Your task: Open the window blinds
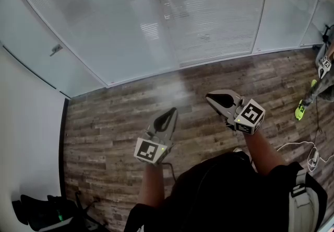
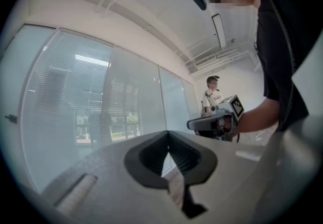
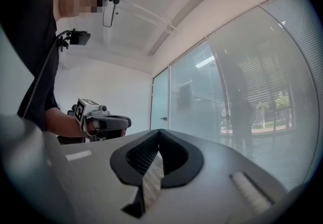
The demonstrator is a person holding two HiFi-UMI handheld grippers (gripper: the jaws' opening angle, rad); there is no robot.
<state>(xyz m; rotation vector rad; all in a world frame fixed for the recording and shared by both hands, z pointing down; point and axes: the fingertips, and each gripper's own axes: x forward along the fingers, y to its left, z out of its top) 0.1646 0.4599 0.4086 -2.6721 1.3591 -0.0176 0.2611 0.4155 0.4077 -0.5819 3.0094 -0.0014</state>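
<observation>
Left grey claw point(image 1: 171, 112) and right grey claw point(image 1: 210, 98) pressed together, empty, held level, likely because white slatted window blinds point(image 1: 209, 22) sit far off.

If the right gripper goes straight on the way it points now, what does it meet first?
Most likely the glass wall with the blinds. Nothing shows between it and the right gripper, though depth is hard to judge.
</observation>
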